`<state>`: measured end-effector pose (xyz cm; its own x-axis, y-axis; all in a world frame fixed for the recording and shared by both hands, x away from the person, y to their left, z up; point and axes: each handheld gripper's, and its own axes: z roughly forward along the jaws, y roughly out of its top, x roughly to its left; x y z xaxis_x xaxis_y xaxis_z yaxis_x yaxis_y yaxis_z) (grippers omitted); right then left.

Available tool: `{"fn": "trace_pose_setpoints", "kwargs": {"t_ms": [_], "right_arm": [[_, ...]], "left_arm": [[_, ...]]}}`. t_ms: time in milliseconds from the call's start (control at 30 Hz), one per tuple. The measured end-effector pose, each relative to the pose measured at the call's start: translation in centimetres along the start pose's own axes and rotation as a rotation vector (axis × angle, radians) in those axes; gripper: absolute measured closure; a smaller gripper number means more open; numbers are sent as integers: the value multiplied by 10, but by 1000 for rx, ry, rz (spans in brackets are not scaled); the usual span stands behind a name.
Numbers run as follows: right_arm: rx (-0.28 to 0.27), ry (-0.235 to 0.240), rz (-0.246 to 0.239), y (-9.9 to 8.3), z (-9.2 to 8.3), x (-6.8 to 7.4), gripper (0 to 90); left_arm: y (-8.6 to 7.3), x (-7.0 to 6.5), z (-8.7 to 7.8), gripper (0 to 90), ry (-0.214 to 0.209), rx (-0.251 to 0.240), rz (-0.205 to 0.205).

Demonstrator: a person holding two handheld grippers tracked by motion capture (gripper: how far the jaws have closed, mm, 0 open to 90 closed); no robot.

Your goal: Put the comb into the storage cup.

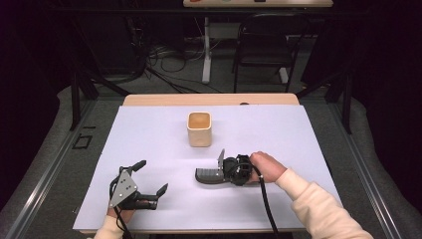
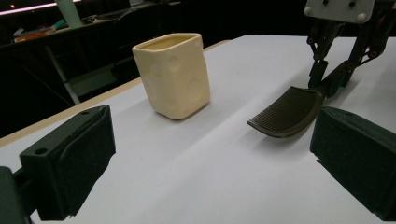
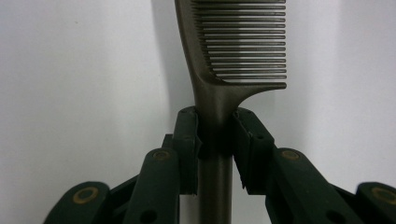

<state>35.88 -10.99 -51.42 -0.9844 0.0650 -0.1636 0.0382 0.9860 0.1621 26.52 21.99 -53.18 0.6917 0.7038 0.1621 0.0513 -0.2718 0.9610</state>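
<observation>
The right gripper (image 1: 222, 169) clamps the handle of a dark comb (image 1: 209, 175). In the right gripper view both pads press against the handle of the comb (image 3: 233, 60) from either side, just below the point where the toothed section begins. The comb lies on the white table cover (image 1: 278, 129), on the near side of the cream cup (image 1: 199, 129) and slightly to its right, apart from it. The comb's toothed end points to the left in the high view.

The left gripper (image 1: 152, 177) rests on the table cover, nearer the front edge than the cup and to its left, well apart from it. Its jaws stand wide with nothing between them. In the left gripper view the cup (image 2: 173, 74) stands upright beyond the two black pads (image 2: 70, 161), and the comb (image 2: 287, 112) lies to the right of the cup with its teeth toward the camera.
</observation>
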Motion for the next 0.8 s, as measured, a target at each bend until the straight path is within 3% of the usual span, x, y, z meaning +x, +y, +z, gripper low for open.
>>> {"fn": "trace_pose_setpoints", "kwargs": {"t_ms": [267,800], "right_arm": [[-44,-7,43,-8,-13,2,720],[-205,-42,181,-35,-35,-1,720]], "left_arm": [[0,0,0,0,5,4,0],[0,0,0,0,13,2,-4]]}}
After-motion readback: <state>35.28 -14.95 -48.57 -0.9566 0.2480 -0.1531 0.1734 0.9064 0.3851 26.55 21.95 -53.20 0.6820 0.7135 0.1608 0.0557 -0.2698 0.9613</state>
